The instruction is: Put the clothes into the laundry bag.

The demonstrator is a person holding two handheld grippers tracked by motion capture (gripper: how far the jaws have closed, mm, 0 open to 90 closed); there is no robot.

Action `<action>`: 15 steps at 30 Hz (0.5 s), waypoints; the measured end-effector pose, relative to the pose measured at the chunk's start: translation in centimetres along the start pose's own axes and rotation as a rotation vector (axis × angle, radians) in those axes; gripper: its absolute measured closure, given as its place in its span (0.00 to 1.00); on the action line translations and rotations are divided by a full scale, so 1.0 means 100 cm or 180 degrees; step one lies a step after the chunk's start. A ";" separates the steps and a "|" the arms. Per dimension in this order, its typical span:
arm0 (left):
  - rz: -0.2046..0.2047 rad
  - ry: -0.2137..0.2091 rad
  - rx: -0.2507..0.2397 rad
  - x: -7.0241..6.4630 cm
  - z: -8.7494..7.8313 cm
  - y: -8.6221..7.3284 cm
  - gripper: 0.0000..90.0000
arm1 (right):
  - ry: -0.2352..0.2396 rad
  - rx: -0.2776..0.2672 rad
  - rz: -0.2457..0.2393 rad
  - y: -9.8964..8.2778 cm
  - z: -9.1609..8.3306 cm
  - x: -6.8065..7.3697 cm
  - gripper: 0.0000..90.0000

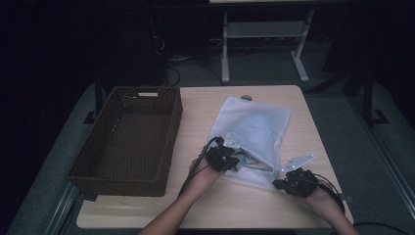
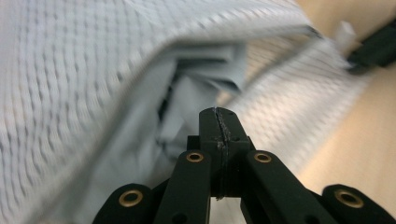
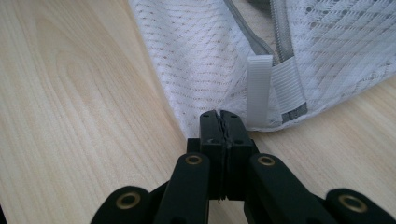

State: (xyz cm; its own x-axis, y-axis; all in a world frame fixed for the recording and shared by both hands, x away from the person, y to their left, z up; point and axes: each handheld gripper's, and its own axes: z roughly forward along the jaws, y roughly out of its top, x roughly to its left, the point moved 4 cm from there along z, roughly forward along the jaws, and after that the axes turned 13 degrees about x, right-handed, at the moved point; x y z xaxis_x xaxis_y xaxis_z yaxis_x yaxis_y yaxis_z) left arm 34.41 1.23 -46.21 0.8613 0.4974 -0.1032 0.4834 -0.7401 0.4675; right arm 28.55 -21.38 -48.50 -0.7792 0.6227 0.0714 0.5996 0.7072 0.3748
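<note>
- High view: I see the white mesh bag [image 1: 252, 134] lying flat on the right half of the wooden table [image 1: 195, 105], its near edge between my two tongs. The left gripper [image 1: 234, 161] sits at the bag's near left edge, the right gripper [image 1: 279, 184] at its near right corner. A brown wicker basket [image 1: 128, 139] stands well apart on the left; bare tabletop lies between basket and bag, and a strip runs along the near edge.
- Left gripper view: my jaws are pressed together, tip to tip. The mesh arches above them as a lifted flap, blurred, and grey folded cloth [image 2: 205, 74] shows inside the bag's mouth. Whether mesh is pinched between the jaws I cannot tell here.
- Right gripper view: jaws closed flat together at the bag's corner, the mesh edge meeting their tips. A white tab [image 3: 258, 91] and the grey zipper [image 3: 280, 32] sit just beyond. Open wood lies to the left.
</note>
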 end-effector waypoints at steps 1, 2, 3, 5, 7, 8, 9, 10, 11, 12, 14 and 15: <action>0.0003 -0.0040 0.0009 -0.002 0.001 -0.003 1.00 | 0.0001 0.0002 0.0003 0.000 0.000 0.000 0.99; 0.0014 -0.0052 0.0018 -0.004 0.002 -0.005 1.00 | 0.0001 0.0003 0.0001 0.000 0.001 0.000 0.99; 0.0013 -0.0074 0.0039 -0.006 0.006 -0.007 1.00 | 0.0004 0.0006 0.0003 0.001 0.001 0.000 0.99; 0.0022 -0.0116 0.0094 -0.009 0.015 -0.007 1.00 | -0.0001 0.0019 -0.0012 0.001 0.001 0.000 0.99; 0.0051 -0.0118 0.0157 -0.010 0.024 -0.006 1.00 | 0.0000 0.0017 -0.0011 0.001 0.001 0.000 0.99; 0.0055 -0.0083 0.0176 -0.010 0.028 -0.005 1.00 | 0.0002 0.0015 -0.0001 0.001 0.001 0.000 0.99; 0.0073 -0.0006 0.0203 -0.009 0.030 -0.004 1.00 | 0.0001 0.0007 0.0008 0.000 0.000 0.000 0.99; 0.0076 0.0071 0.0221 -0.006 0.031 -0.003 1.00 | 0.0000 0.0011 0.0008 0.000 0.000 0.000 0.99; 0.0041 0.0100 0.0196 -0.003 0.032 -0.001 1.00 | 0.0003 0.0012 0.0006 0.000 0.000 0.000 0.99; 0.0026 0.0130 0.0198 0.000 0.032 0.000 1.00 | 0.0005 0.0011 0.0001 -0.001 0.000 0.000 0.99; -0.0015 0.0278 0.0182 0.008 0.032 0.003 1.00 | 0.0012 0.0013 0.0006 -0.001 0.000 -0.001 0.99; -0.0047 0.0295 0.0166 0.011 0.031 0.004 1.00 | 0.0009 0.0010 0.0002 -0.001 0.000 -0.001 0.99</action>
State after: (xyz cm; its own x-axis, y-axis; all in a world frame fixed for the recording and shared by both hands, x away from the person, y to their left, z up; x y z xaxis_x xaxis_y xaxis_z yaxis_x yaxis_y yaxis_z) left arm 36.07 0.09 -48.87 0.8371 0.5464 -0.0269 0.5055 -0.7538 0.4199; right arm 28.57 -21.51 -48.52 -0.7794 0.6221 0.0742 0.6005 0.7079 0.3718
